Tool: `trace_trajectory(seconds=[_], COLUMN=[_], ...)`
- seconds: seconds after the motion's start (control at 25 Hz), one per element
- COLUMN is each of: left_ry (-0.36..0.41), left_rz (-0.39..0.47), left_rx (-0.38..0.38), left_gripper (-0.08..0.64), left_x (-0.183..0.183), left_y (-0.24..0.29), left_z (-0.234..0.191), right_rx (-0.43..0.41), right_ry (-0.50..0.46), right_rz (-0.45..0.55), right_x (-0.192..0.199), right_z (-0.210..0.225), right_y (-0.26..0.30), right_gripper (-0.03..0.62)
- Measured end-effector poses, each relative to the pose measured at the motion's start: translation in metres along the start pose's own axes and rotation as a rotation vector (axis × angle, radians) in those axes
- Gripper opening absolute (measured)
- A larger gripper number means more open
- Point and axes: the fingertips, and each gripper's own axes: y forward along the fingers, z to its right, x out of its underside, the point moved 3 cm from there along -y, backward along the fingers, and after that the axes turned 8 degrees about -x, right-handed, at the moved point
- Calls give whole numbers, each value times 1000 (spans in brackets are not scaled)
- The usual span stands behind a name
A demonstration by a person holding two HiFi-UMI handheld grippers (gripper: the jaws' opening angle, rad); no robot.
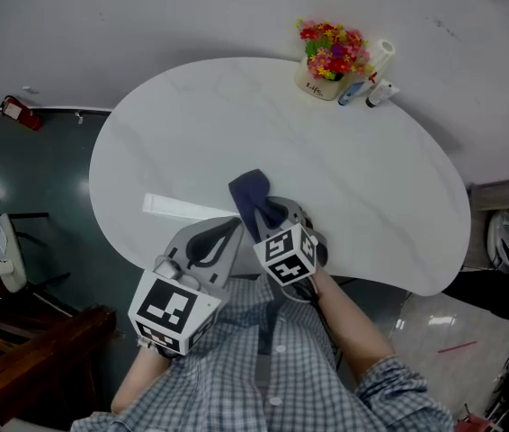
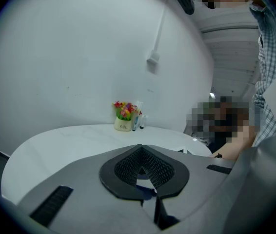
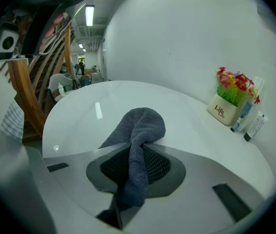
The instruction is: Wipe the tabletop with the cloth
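White oval table (image 1: pixel 371 196) by pale wall (image 1: pixel 147 16). Flower pot (image 1: pixel 325 72) + bottles (image 1: pixel 368 88) at far edge. Dark cloth (image 1: pixel 251 194) on near edge, pinched in R gripper (image 1: pixel 271 214). L gripper (image 1: pixel 226 234): jaws together, empty.

The cloth (image 1: pixel 250 196) rests on the tabletop (image 1: pixel 200 115), well in front of the flower pot (image 1: pixel 326 61); bottles (image 1: pixel 369 84) stand just right of that pot.

Flower pot (image 1: pixel 325 70) with small tubes (image 1: pixel 379 94) beside it; fire extinguisher (image 1: pixel 21 113) on floor.
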Motion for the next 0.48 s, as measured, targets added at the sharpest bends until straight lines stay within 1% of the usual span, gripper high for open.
trace_trajectory(seconds=[0.2, 0.32, 0.48], left_ry=[-9, -40, -43], left_rz=[-3, 0, 1], left_rx=[10, 8, -6], left_gripper=[6, 6, 6], left_x=[2, 1, -4], left_y=[2, 6, 16], left_z=[-2, -5, -7], right_rx=[-28, -36, -42], right_ry=[-31, -48, -25], right_rz=[-1, -1, 7], right_x=[0, -1, -3], right_z=[-5, -3, 7], right_y=[2, 3, 5], right_gripper=[69, 69, 69])
